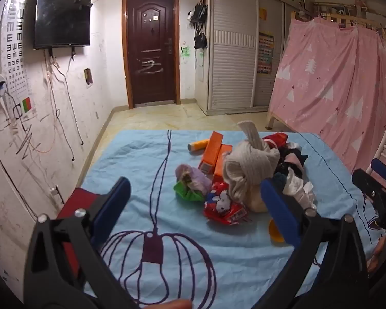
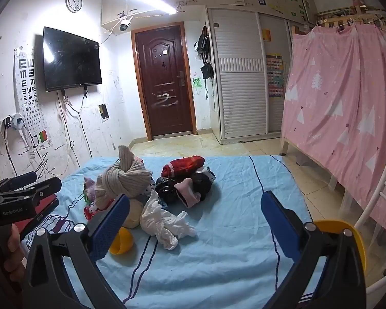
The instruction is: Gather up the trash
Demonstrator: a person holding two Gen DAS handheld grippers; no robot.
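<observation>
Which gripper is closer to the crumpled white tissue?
Right. The right gripper points straight at the white tissue; the left gripper sits further left, near the red wrapper.

left claw | right claw | black frames | blue pads | silver screws | "GenRobot.AI" marking

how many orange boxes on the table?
2. Both lie side by side behind the knotted beige scarf: the taller orange box left, the second orange box partly hidden right. More may be hidden.
</observation>
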